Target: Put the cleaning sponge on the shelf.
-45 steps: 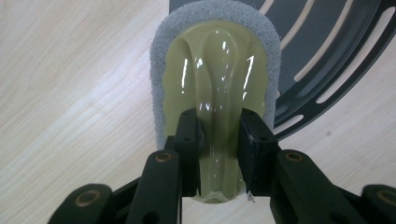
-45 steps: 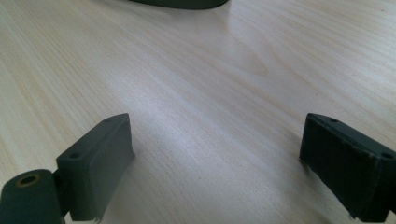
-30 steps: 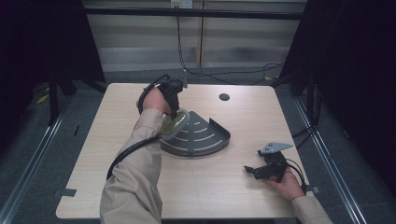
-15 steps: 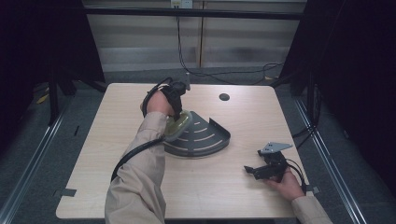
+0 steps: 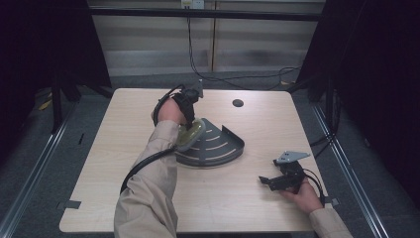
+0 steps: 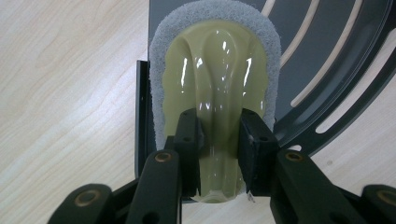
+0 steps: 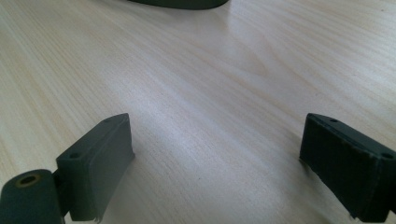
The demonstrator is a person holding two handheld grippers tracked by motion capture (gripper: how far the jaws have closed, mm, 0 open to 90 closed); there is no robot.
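A dark grey quarter-round slotted rack [image 5: 220,147] lies at the middle of the wooden table. My left gripper [image 5: 187,122] is shut on the ridge handle of a yellow-green scrubber [image 5: 191,134] with a white pad. In the left gripper view, the gripper [image 6: 218,127] pinches the handle from both sides. The scrubber [image 6: 217,56] lies pad down on the straight left edge of the rack [image 6: 327,60]. My right gripper [image 5: 266,180] rests near the table's front right. Its jaws stand wide apart over bare wood, so the gripper [image 7: 215,154] is open and holds nothing.
A round dark hole [image 5: 237,103] sits in the table top behind the rack. Black cables hang down the back wall, and one trails from the left gripper along the sleeve [image 5: 148,163]. Dark frame posts stand at both sides.
The left hand and the scrubber have slid slightly to the right along the rack's edge. The right hand has stayed where it was.
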